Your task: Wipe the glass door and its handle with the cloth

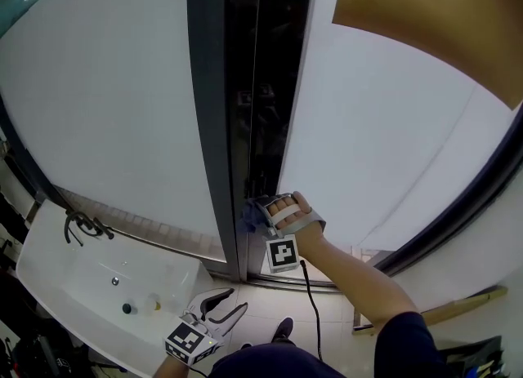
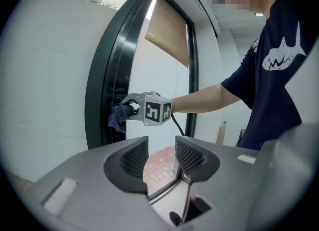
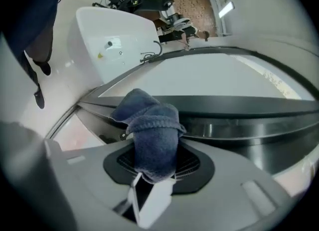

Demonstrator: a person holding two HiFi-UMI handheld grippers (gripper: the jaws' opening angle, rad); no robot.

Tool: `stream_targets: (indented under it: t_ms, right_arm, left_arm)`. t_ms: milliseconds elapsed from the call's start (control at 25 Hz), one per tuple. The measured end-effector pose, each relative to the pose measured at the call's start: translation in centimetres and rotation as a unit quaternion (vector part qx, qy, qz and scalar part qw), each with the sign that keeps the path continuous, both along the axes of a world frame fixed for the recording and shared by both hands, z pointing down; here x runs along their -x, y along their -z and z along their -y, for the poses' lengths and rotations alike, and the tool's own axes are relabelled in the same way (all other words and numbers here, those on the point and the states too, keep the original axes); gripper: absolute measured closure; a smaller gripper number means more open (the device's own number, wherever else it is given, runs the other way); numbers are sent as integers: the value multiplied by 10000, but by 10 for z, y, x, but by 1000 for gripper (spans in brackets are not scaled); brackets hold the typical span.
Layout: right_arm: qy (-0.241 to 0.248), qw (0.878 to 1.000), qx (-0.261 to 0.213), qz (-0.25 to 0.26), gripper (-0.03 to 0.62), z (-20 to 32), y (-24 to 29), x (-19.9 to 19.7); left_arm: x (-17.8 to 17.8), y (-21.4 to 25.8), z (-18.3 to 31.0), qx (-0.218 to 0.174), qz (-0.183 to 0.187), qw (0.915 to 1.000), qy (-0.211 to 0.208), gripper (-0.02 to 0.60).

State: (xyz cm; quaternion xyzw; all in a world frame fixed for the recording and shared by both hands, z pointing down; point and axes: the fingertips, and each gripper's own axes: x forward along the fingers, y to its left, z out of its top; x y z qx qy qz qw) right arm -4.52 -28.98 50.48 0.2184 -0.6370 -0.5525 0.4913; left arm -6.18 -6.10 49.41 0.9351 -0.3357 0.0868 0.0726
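The glass door's dark frame point(image 1: 245, 82) runs up the middle of the head view, with pale glass panes point(image 1: 384, 140) on either side. My right gripper point(image 1: 261, 207) is shut on a dark blue cloth point(image 1: 249, 218) and presses it against the frame low down. In the right gripper view the cloth point(image 3: 149, 135) bulges out from between the jaws of the right gripper point(image 3: 152, 157), right at a shiny dark bar point(image 3: 239, 127) of the door. The left gripper point(image 1: 231, 303) hangs low and apart from the door, open and empty. The left gripper view shows its open jaws point(image 2: 162, 156), the cloth point(image 2: 118, 117) and the right gripper point(image 2: 130, 108).
A white sink point(image 1: 73, 282) with a black tap point(image 1: 82, 225) stands at the lower left beside the door. A brown blind point(image 1: 425, 17) covers the upper right pane. A wooden strip point(image 1: 458, 307) lies along the floor at the right. My shoe point(image 1: 282, 331) is near the threshold.
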Motion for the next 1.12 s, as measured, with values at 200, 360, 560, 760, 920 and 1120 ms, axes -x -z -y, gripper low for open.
stream_targets:
  t_ms: [200, 360, 560, 760, 920, 1120]
  right_arm:
    - [-73, 9997, -206, -92, 450, 0, 1, -33]
    - [-269, 9992, -276, -146, 450, -1, 2, -68]
    - [-699, 9971, -286, -118, 451, -1, 2, -113]
    - [-1305, 9894, 227, 600, 451, -1, -8, -151]
    - [-2256, 8849, 2593, 3144, 451, -12, -37, -165]
    - [-2394, 7699, 3974, 4382, 451, -14, -72, -119]
  left_arm:
    - [4, 0, 2, -3, -6, 10000, 22, 417]
    - [-5, 2, 3, 45, 8, 9999, -132, 417]
    - [-15, 2, 6, -85, -12, 9994, -323, 417]
    - [-22, 3, 7, -99, -11, 9991, -423, 417]
    - [-17, 5, 6, -25, 10, 9995, -329, 417]
    - [-5, -6, 5, 93, 41, 9997, -204, 417]
